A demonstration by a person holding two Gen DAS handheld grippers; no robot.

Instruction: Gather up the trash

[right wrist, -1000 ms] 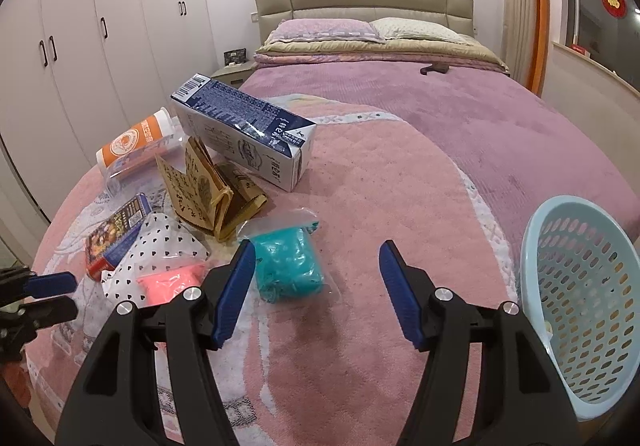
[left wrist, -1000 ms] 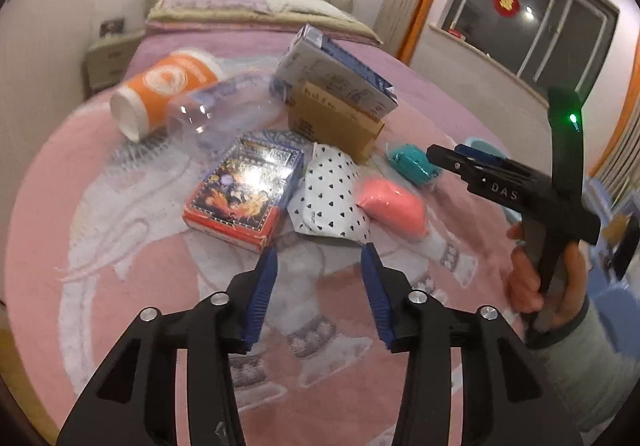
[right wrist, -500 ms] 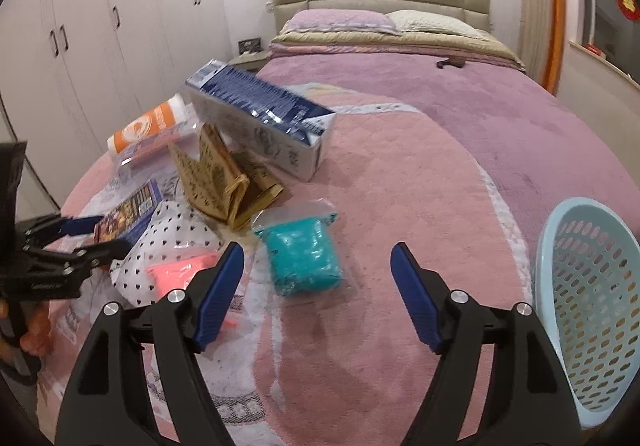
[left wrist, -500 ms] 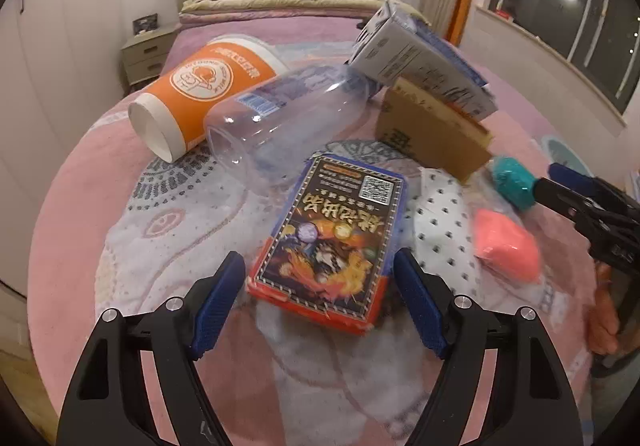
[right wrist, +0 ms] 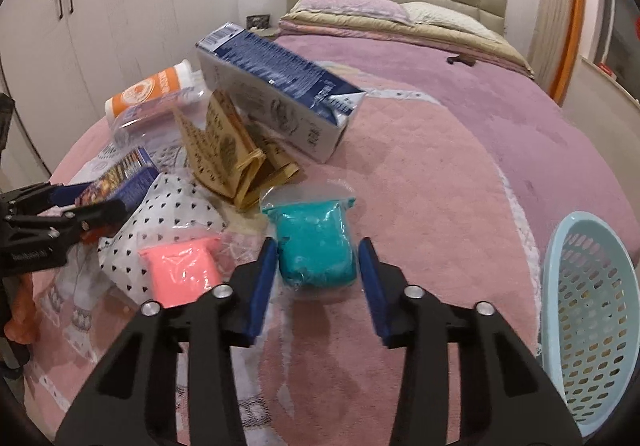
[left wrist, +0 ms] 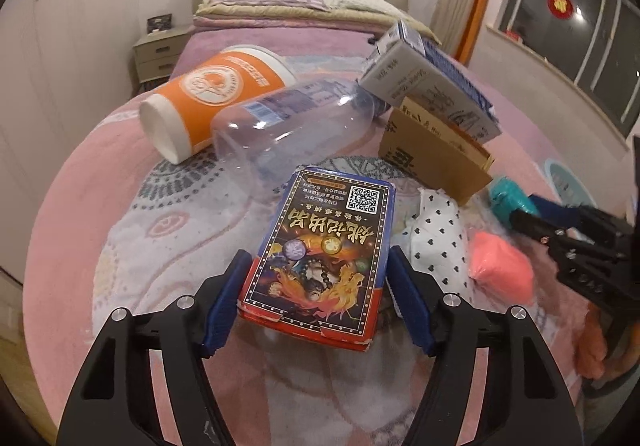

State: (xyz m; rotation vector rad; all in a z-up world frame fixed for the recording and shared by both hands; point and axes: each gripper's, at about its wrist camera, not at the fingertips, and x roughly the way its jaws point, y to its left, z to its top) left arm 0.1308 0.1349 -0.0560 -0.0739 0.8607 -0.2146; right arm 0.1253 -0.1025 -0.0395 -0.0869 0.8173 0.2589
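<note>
Trash pile on a pink bedspread [right wrist: 420, 182]. Landmark: the blue-and-white milk carton [right wrist: 276, 94], propped at a slant on a folded brown paper bag [right wrist: 224, 154].

Left gripper [left wrist: 316, 286]: jaws apart, straddling the near end of a printed card box [left wrist: 324, 246], blue pads just beside its long edges; whether they are touching it I cannot tell. Box lies flat, nearer the camera than the carton. On the far side of the box from the gripper, beside the carton: a clear plastic bottle [left wrist: 288, 126] on its side against an orange paper cup [left wrist: 216, 98].

Right gripper [right wrist: 318, 278]: jaws apart around a teal packet in clear wrap [right wrist: 316, 242], in front of the carton's spout end. Not yet pinched, as far as I can judge. A pink packet [right wrist: 180, 270] and heart-print paper [right wrist: 172, 206] lie just beside it, on the cup side.

Pale blue basket [right wrist: 592, 310]: well apart from the carton, at the bed's right edge.

Judgement, step in hand: closing on both pieces.
- Box: squeeze across the narrow width, square to the sides, low enough to catch the cardboard wall.
- Teal packet: soft, slippery film; bite the bulk, not loose wrap.
- Lift straight up; avoid snagging the heart-print paper.
</note>
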